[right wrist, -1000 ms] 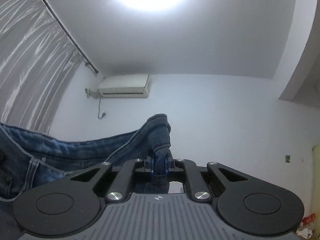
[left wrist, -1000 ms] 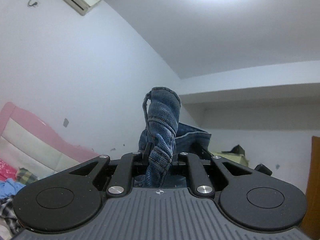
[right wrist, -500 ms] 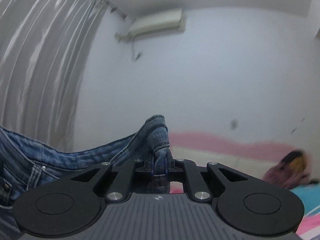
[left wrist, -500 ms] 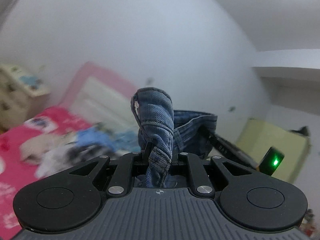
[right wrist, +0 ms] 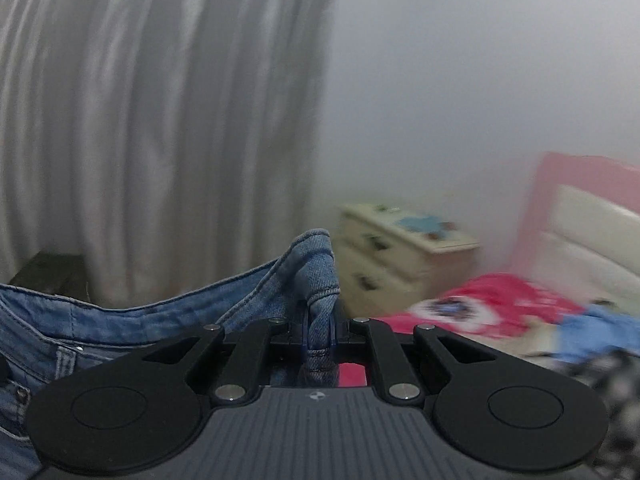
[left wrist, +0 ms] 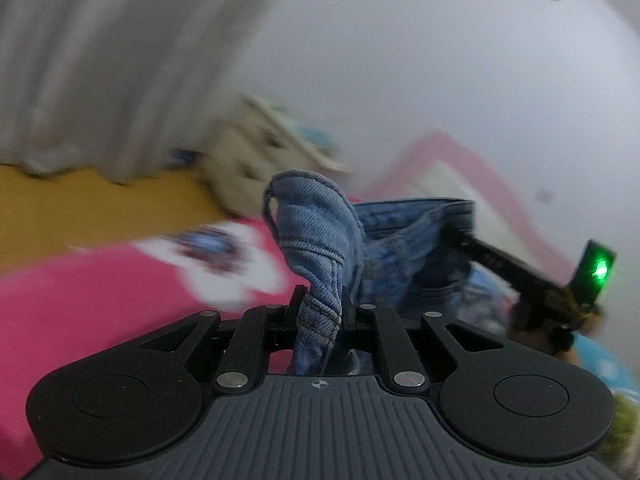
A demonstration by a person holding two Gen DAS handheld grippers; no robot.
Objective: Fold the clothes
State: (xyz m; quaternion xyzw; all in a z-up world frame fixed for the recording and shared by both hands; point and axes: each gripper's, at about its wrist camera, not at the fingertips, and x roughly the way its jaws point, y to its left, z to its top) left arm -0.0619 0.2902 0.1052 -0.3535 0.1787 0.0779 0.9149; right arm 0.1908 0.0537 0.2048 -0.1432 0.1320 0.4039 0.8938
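Note:
A pair of blue jeans [left wrist: 316, 240] hangs between my two grippers. My left gripper [left wrist: 322, 312] is shut on a bunched fold of the denim, which sticks up in front of the jaws. My right gripper [right wrist: 320, 324] is shut on another fold of the jeans [right wrist: 316, 280], and the waistband with a rivet stretches away to the left [right wrist: 60, 328]. In the left wrist view the other gripper [left wrist: 592, 276], with a green light, shows at the right beyond the denim. Both views are blurred by motion.
A bed with a pink cover [left wrist: 100, 292] and a pink headboard [right wrist: 580, 188] lies below. Loose clothes [right wrist: 600, 328] are piled on it. A cream nightstand [right wrist: 400, 252] stands by a grey curtain [right wrist: 160, 120]. Wooden floor [left wrist: 80, 208] shows beside the bed.
Both grippers have swung down from facing the ceiling and wall to facing the bed, curtain and nightstand, carrying the jeans with them. The grip on the denim looks the same.

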